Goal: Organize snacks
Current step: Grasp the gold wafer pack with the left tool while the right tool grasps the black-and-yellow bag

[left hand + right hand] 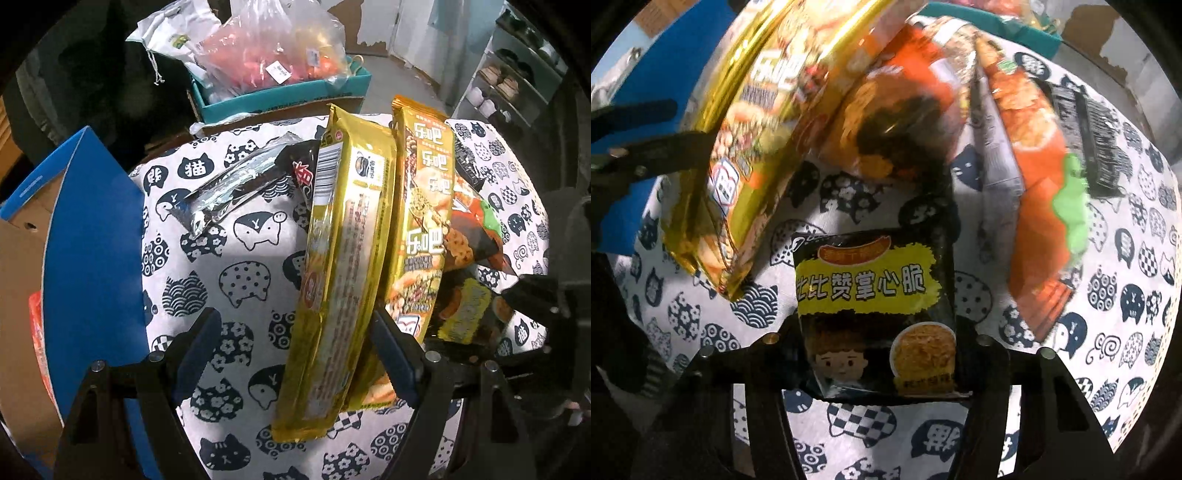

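Bench [236,288] cloth carries most snacks loose; I judge sorting barely begun. Blue box [92,236] at 9 o'clock, not yet filled as far as I see. Gold bag [343,258] runs 6 to 12, between my spread left tongs [295,354]. Right tongs [886,354] pinch black packet [875,314], upright, near centre.

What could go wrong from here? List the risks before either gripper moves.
1. The left gripper stands open around the gold packet, which leans against only one pad; a lift now could tip it.
2. A second gold bag presses close beside it, so closing might catch both.
3. The right gripper carries the black-and-yellow packet close to the orange bags; swinging it could knock them across the cat-print cloth.
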`<state>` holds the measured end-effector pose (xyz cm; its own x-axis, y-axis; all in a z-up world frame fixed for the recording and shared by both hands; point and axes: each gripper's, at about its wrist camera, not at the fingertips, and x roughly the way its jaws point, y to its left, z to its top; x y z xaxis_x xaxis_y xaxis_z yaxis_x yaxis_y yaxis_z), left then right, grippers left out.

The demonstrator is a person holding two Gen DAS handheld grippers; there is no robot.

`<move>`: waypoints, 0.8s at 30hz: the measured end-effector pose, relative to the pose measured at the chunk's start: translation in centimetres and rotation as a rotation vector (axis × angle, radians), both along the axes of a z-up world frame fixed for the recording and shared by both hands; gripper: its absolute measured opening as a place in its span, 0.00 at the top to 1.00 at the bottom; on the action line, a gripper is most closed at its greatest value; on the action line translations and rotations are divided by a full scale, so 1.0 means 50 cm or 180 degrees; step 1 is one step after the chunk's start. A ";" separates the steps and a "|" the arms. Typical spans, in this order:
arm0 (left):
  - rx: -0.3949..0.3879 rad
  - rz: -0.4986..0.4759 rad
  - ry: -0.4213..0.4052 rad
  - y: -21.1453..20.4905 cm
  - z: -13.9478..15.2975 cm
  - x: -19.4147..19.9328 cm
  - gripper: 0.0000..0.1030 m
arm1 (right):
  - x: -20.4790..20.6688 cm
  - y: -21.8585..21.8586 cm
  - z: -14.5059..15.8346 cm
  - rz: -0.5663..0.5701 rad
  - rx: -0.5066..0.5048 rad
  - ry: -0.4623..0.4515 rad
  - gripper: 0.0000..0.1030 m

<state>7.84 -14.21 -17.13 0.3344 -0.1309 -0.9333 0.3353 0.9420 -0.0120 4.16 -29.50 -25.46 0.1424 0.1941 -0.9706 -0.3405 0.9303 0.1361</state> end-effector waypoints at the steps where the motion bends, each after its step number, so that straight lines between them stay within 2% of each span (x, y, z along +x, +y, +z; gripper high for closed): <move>1: 0.0007 -0.0002 -0.0005 -0.002 -0.001 0.002 0.19 | -0.003 -0.008 0.005 -0.0014 0.0015 -0.0016 0.50; 8: 0.0010 0.0004 -0.0039 -0.010 -0.015 0.015 0.20 | -0.022 -0.031 0.049 -0.0231 0.0124 -0.0111 0.50; 12: -0.0074 -0.0014 0.0034 -0.011 -0.029 0.019 0.37 | -0.022 -0.052 0.070 -0.0346 0.0190 -0.0195 0.50; 14: -0.0112 -0.0024 0.0039 -0.012 -0.027 0.016 0.52 | -0.020 -0.058 0.081 -0.0369 0.0200 -0.0236 0.50; 15: -0.0106 -0.0066 0.0035 -0.016 -0.027 0.012 0.65 | -0.017 -0.062 0.088 -0.0380 0.0207 -0.0262 0.50; 20: 0.0108 -0.0180 -0.0177 -0.027 -0.018 -0.010 0.69 | -0.012 -0.064 0.116 -0.0412 0.0209 -0.0342 0.50; 23: 0.0071 -0.0119 -0.0189 -0.014 -0.004 -0.013 0.69 | -0.026 -0.060 0.130 -0.0426 0.0204 -0.0401 0.51; 24: 0.0060 -0.0082 -0.0195 -0.006 0.002 -0.014 0.69 | -0.006 -0.074 0.156 -0.0430 0.0200 -0.0425 0.51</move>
